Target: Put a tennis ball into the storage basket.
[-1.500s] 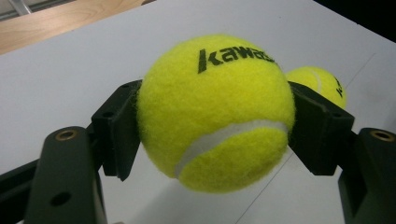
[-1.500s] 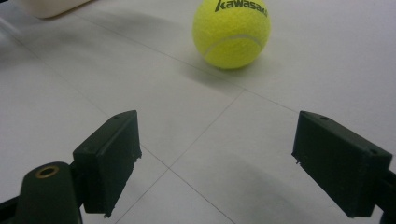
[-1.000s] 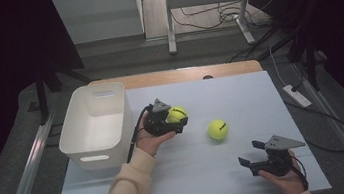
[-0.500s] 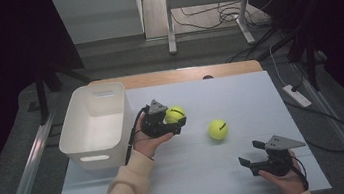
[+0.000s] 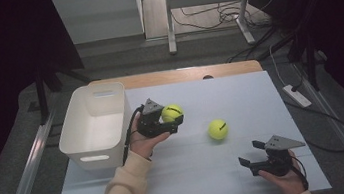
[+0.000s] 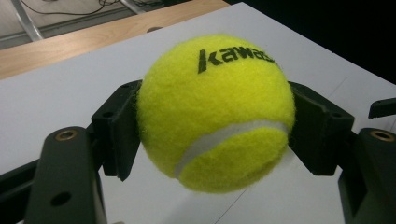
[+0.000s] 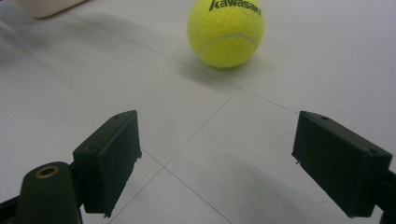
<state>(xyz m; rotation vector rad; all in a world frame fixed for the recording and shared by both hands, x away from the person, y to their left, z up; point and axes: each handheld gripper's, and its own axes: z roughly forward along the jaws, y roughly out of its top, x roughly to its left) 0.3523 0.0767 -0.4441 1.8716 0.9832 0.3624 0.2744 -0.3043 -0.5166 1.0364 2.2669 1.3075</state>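
Yellow tennis ball (image 6: 215,112) sits clamped in left hand-held gripper (image 5: 165,119).

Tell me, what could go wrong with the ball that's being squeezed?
1. The left gripper pinches the tennis ball only at its two sides, lifted off the table, so the round, fuzzy ball might slip out and roll away.
2. If let go too early, it may land beside the white bin, not in it.
3. A dropped ball could knock the other tennis ball off the table.
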